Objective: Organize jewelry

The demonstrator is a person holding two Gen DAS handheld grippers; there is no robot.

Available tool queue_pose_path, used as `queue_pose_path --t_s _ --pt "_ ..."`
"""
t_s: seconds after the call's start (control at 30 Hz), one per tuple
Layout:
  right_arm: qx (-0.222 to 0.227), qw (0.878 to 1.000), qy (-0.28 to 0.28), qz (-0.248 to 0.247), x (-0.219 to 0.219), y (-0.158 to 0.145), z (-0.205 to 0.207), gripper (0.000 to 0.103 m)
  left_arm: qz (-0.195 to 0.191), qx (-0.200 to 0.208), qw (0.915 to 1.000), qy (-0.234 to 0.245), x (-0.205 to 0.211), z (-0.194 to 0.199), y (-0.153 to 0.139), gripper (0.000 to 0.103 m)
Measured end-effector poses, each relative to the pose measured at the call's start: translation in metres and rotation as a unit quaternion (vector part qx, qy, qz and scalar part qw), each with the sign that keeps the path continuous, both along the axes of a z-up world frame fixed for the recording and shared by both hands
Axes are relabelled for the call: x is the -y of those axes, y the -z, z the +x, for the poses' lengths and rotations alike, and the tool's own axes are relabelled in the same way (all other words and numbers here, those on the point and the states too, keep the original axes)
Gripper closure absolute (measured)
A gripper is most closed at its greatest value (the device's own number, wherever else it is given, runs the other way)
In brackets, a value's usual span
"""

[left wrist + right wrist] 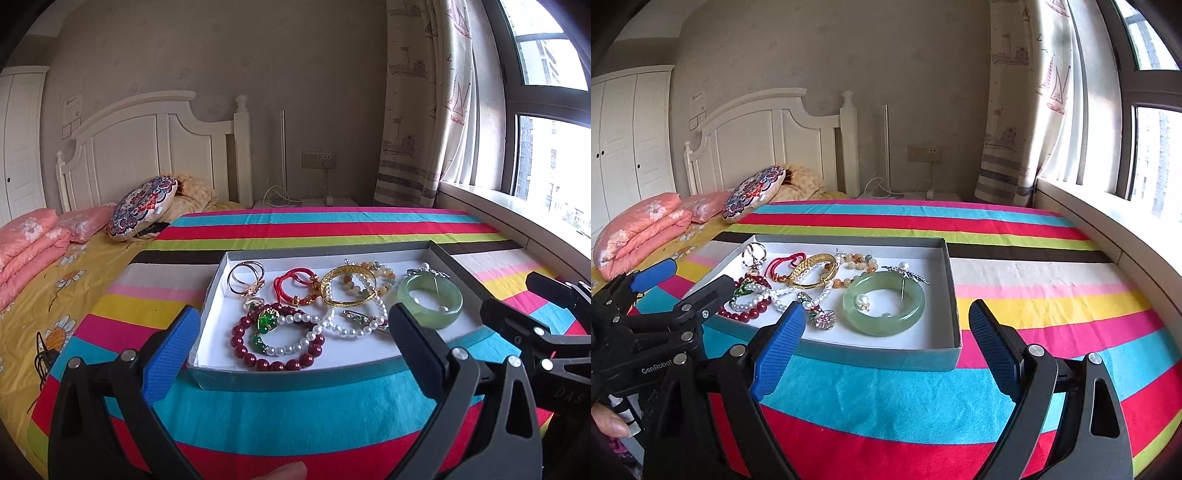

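Note:
A shallow grey box (295, 378) (951, 280) with a white floor lies on the striped cloth and holds a heap of jewelry. Inside are a pale green jade bangle (430, 301) (884, 303), a gold bangle (347, 286) (814, 275), a dark red bead bracelet (277, 363) (746, 314), a pearl strand (332, 325) (775, 293), a red cord bracelet (293, 286) (783, 264) and a gold ring set (245, 277) (753, 253). My left gripper (293, 341) hangs open over the box's near edge. My right gripper (886, 332) is open near the box's front right corner. Neither holds anything.
The rainbow-striped cloth (1034, 295) covers the table by a window sill (1108, 221). To the left is a bed with pink quilts (646, 225) and a patterned round cushion (144, 206). In the left wrist view the right gripper (546, 325) shows at the right edge.

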State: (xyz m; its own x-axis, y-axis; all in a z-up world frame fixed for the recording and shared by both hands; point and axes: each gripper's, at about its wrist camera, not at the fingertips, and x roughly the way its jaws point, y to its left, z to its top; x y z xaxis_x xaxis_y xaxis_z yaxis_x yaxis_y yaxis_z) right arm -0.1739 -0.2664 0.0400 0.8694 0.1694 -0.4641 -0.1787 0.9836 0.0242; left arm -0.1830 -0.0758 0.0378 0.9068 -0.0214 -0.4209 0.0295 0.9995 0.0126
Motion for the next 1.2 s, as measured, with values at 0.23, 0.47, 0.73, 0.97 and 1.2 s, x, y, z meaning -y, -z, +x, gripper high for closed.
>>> queue_pose_path --t_s 0.23,0.47,0.73,0.97,1.2 --pt "-0.002 1.0 -0.003 -0.002 -0.0005 0.0012 0.0005 0.017 -0.003 0.002 1.0 -0.001 -0.001 -0.0003 0.0005 0.002" --pt "-0.004 1.0 -0.005 -0.005 -0.0014 0.0032 0.0014 0.017 -0.004 0.001 1.0 -0.001 0.0 -0.0004 0.0002 0.002" --pt "-0.005 1.0 -0.005 -0.006 -0.0019 0.0038 0.0014 0.017 -0.004 0.002 1.0 -0.001 -0.0003 -0.0007 0.0004 0.002" --pt "-0.006 1.0 -0.006 -0.007 -0.0031 0.004 0.0014 0.017 -0.004 0.002 1.0 -0.001 -0.0005 -0.0007 0.0004 0.002" --pt "-0.006 1.0 -0.006 -0.007 -0.0035 0.0042 0.0014 0.017 -0.004 0.002 1.0 -0.002 -0.0006 -0.001 0.0 0.002"
